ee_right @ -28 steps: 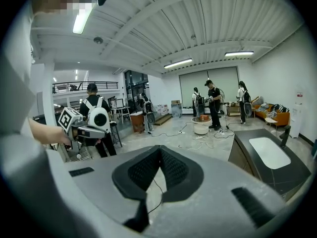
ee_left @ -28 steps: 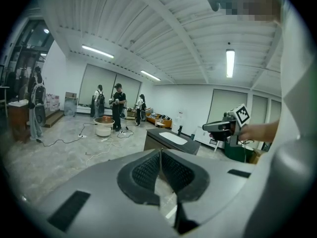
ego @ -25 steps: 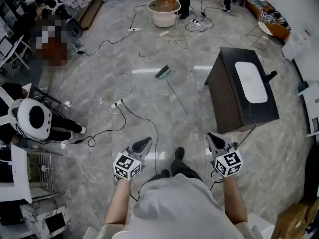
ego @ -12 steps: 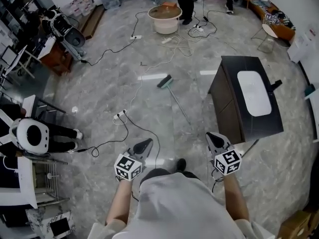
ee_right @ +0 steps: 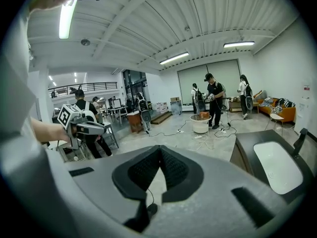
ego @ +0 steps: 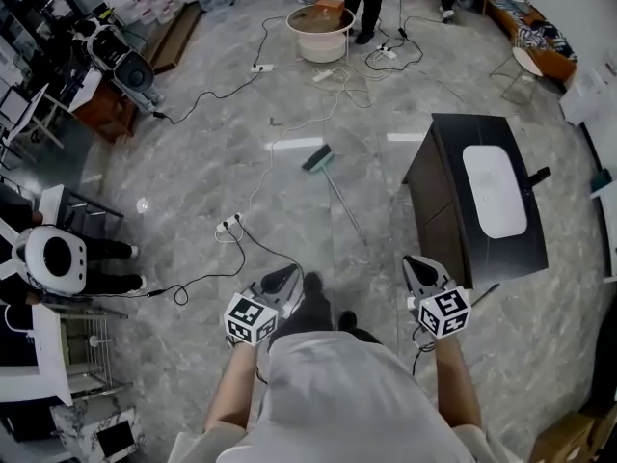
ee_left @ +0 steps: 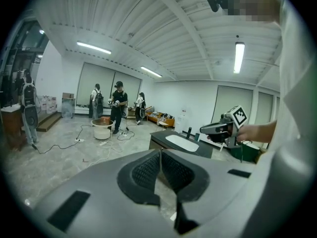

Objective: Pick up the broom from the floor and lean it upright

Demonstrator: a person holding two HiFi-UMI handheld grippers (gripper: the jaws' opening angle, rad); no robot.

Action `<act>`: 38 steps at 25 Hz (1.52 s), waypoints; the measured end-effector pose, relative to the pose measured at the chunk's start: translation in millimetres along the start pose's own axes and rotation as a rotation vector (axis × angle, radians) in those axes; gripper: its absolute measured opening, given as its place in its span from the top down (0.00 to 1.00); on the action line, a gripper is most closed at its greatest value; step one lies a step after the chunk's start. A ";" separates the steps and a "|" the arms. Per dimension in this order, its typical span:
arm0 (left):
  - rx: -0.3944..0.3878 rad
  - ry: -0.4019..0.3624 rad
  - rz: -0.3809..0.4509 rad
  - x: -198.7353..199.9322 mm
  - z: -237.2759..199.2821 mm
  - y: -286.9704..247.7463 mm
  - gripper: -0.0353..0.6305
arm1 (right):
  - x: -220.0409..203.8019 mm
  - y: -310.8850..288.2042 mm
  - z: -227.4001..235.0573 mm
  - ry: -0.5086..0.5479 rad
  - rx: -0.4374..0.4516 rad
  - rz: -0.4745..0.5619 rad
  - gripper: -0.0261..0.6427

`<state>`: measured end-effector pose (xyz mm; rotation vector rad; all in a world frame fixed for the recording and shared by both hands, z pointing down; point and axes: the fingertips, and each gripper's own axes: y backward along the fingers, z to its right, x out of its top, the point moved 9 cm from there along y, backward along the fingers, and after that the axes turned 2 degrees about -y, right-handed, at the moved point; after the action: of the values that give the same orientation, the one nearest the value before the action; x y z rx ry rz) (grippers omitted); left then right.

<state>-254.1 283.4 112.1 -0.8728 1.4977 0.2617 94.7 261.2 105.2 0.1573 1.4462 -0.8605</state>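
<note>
The broom (ego: 331, 179) lies flat on the grey marble floor ahead of me, its green head (ego: 316, 158) at the far end and its thin handle running toward me and to the right. My left gripper (ego: 280, 280) is held out low at the left, shut and empty, well short of the handle. At the same height on the right, my right gripper (ego: 417, 271) is also shut with nothing in it. In the left gripper view the jaws (ee_left: 159, 157) meet tip to tip, and in the right gripper view the jaws (ee_right: 159, 155) do the same.
A dark cabinet with a white basin (ego: 482, 197) stands right of the broom. Cables (ego: 246, 234) trail over the floor to the left and ahead. A round tub (ego: 320, 29) and people stand far off. A white robot (ego: 56, 257) and racks line the left side.
I have walked forward: the broom, cabinet and cables have slid nearer in the head view. Both grippers stay shut and keep their places in front of me.
</note>
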 end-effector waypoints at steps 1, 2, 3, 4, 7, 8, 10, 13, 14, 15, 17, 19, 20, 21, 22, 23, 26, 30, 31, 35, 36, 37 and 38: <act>-0.006 0.000 -0.002 1.8 -6.8 -5.4 0.93 | 2.0 -5.7 2.4 -0.002 -0.003 -0.004 0.96; -0.014 -0.001 -0.004 3.7 -14.5 -11.2 0.93 | 4.1 -11.9 4.9 -0.004 -0.008 -0.009 0.96; -0.023 -0.002 -0.005 5.8 -23.0 -17.5 0.93 | 6.2 -18.5 7.6 -0.006 -0.014 -0.013 0.96; -0.033 -0.003 -0.006 8.1 -32.1 -24.2 0.93 | 8.5 -25.6 10.2 -0.007 -0.022 -0.017 0.96; -0.072 -0.013 -0.014 16.0 -63.3 -47.8 0.93 | 17.0 -49.5 18.2 -0.014 -0.042 -0.028 0.96; -0.086 -0.016 -0.018 19.0 -74.5 -56.5 0.93 | 20.3 -58.4 21.2 -0.018 -0.048 -0.033 0.96; -0.113 -0.024 -0.027 25.3 -98.0 -74.7 0.93 | 27.4 -76.9 27.4 -0.025 -0.058 -0.045 0.96; -0.155 -0.037 -0.049 33.9 -132.3 -104.4 0.93 | 38.5 -105.1 38.5 -0.032 -0.075 -0.062 0.96; -0.170 -0.042 -0.056 35.5 -143.2 -114.8 0.93 | 41.2 -115.0 43.3 -0.035 -0.082 -0.068 0.96; -0.185 -0.048 -0.066 36.3 -154.3 -125.2 0.93 | 43.2 -125.3 48.1 -0.041 -0.088 -0.074 0.96; -0.215 -0.060 -0.089 35.7 -177.1 -144.8 0.93 | 45.3 -146.5 56.1 -0.055 -0.104 -0.087 0.96; -0.248 -0.064 -0.110 33.8 -199.2 -163.1 0.93 | 45.9 -166.6 61.7 -0.073 -0.120 -0.100 0.96; -0.263 -0.063 -0.118 32.9 -209.2 -172.8 0.93 | 45.8 -176.2 65.0 -0.081 -0.128 -0.107 0.96; -0.277 -0.064 -0.125 32.2 -218.5 -183.2 0.93 | 45.5 -185.7 69.2 -0.088 -0.134 -0.115 0.96; -0.291 -0.066 -0.132 31.5 -227.0 -194.4 0.93 | 45.0 -195.2 74.1 -0.094 -0.139 -0.123 0.96; -0.306 -0.069 -0.140 30.9 -234.9 -206.0 0.93 | 44.5 -204.6 79.2 -0.100 -0.143 -0.132 0.96; -0.352 -0.079 -0.169 25.2 -257.2 -241.2 0.93 | 40.5 -232.2 92.9 -0.128 -0.150 -0.152 0.96; -0.417 -0.096 -0.211 5.2 -285.0 -287.5 0.93 | 27.8 -267.4 107.5 -0.171 -0.152 -0.169 0.96; -0.434 -0.106 -0.219 -0.8 -290.8 -298.1 0.93 | 23.0 -274.2 110.1 -0.180 -0.157 -0.176 0.96; -0.499 -0.166 -0.240 -26.7 -305.1 -339.8 0.93 | -5.0 -294.3 123.2 -0.216 -0.186 -0.199 0.96; -0.512 -0.184 -0.245 -34.4 -306.5 -352.7 0.93 | -13.5 -299.8 129.7 -0.218 -0.188 -0.200 0.96; -0.524 -0.203 -0.250 -43.1 -306.9 -366.2 0.93 | -23.6 -305.2 137.2 -0.220 -0.189 -0.201 0.96; -0.534 -0.221 -0.256 -53.1 -306.2 -379.5 0.93 | -35.4 -309.9 144.8 -0.222 -0.190 -0.203 0.96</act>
<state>-244.0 -152.2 337.4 -1.3989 1.1068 0.5644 29.6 -25.0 284.4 -0.2252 1.3404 -0.8692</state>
